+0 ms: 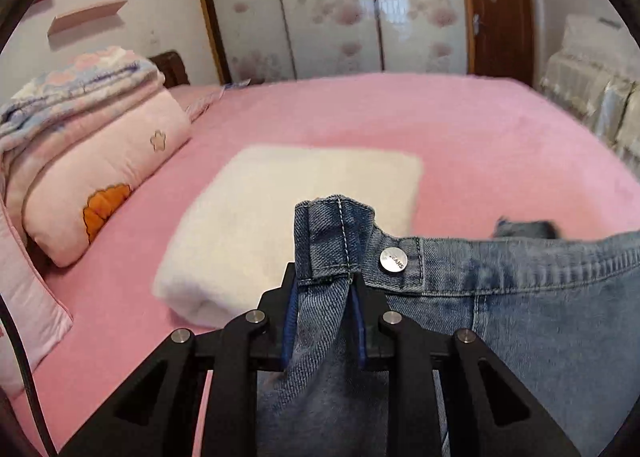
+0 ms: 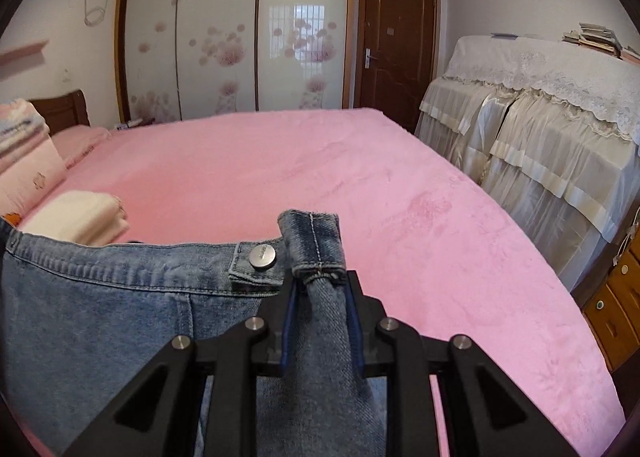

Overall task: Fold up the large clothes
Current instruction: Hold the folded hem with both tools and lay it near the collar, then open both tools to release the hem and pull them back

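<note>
Pink bed (image 2: 320,177) fills both views; a folded cream towel (image 1: 288,217) lies on it near the stacked pink bedding (image 1: 92,161). Denim garment (image 1: 540,297) hangs above the bed, its hem stretched between the two grippers. Left gripper (image 1: 324,277) is clamped on one denim corner, right gripper (image 2: 320,277) on the other; a metal button (image 2: 262,255) sits beside each grip.

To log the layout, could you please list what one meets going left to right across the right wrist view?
Folded white cloth → denim garment → metal button → right gripper → pink bedspread → lace-covered furniture.
</note>
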`<state>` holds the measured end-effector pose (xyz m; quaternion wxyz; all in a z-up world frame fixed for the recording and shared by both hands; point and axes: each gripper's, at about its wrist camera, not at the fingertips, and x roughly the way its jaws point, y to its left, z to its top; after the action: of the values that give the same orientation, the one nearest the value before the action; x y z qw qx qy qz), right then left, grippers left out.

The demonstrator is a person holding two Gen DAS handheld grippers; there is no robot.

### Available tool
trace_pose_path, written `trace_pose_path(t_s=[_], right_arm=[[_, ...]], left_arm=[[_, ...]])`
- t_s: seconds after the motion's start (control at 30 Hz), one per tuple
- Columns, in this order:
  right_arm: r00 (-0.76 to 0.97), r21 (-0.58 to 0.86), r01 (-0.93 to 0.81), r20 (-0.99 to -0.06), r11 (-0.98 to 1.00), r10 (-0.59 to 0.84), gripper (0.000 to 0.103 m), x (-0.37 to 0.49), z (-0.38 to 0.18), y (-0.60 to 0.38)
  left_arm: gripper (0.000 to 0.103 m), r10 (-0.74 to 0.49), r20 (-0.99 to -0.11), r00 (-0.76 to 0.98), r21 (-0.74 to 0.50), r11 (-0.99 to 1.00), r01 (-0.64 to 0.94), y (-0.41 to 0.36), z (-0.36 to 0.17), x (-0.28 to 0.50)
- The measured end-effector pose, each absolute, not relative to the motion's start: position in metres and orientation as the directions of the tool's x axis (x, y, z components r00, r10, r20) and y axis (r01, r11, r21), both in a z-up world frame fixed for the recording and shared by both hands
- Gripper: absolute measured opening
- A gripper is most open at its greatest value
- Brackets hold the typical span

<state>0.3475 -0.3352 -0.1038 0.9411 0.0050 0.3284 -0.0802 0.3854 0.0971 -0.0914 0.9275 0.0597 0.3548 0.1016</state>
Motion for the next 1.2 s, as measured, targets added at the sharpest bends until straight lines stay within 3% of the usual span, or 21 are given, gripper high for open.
trace_pose_path(t_s=[0.17, 0.37, 0.43, 0.5, 0.57, 0.7, 0.87, 0.97, 1.2], right_arm=[[0.659, -0.105, 0.169, -0.727, 0.98, -0.191, 0.021, 0.401, -0.17, -0.328], [0.597, -0.124, 0.178, -0.775, 0.976, -0.207, 0.022, 0.416, -0.205, -0.329], [0.588, -0.131, 0.18, -0.78, 0.975, -0.214, 0.023, 0.417, -0.207, -0.331], [0.571, -0.134, 0.18, -0.793, 0.974, -0.214, 0.026, 0.418, -0.208, -0.33], [0.561, -0.125, 0.178, -0.802, 0.976, -0.204, 0.029, 0.417, -0.203, -0.332], [0.567, -0.068, 0.179, -0.808, 0.982, -0.159, 0.031, 0.404, -0.174, -0.341], [0.642, -0.012, 0.16, -0.758, 0.987, -0.114, 0.031, 0.359, -0.124, -0.332], [0.659, 0.018, 0.123, -0.749, 0.992, -0.068, 0.031, 0.329, -0.11, -0.306], [0.651, 0.127, -0.023, -0.751, 0.992, 0.111, 0.031, 0.264, -0.124, -0.206]], left_arm=[[0.021, 0.311, -0.674, 0.671, 0.25, 0.95, -0.189, 0.095, -0.151, 0.418], [0.023, 0.298, -0.643, 0.706, 0.234, 0.954, -0.189, 0.096, -0.163, 0.412], [0.034, 0.292, -0.644, 0.708, 0.207, 0.956, -0.206, 0.101, -0.164, 0.405], [0.06, 0.31, -0.644, 0.7, 0.187, 0.95, -0.249, 0.113, -0.165, 0.401], [0.07, 0.289, -0.665, 0.689, 0.137, 0.954, -0.268, 0.126, -0.161, 0.398], [0.07, 0.252, -0.713, 0.654, 0.105, 0.961, -0.256, 0.141, -0.142, 0.388], [0.07, 0.269, -0.666, 0.696, 0.134, 0.961, -0.243, 0.146, -0.092, 0.34], [0.07, 0.205, -0.676, 0.708, 0.08, 0.975, -0.206, 0.145, -0.073, 0.307], [0.07, 0.17, -0.722, 0.671, 0.103, 0.985, -0.139, 0.11, -0.108, 0.252]])
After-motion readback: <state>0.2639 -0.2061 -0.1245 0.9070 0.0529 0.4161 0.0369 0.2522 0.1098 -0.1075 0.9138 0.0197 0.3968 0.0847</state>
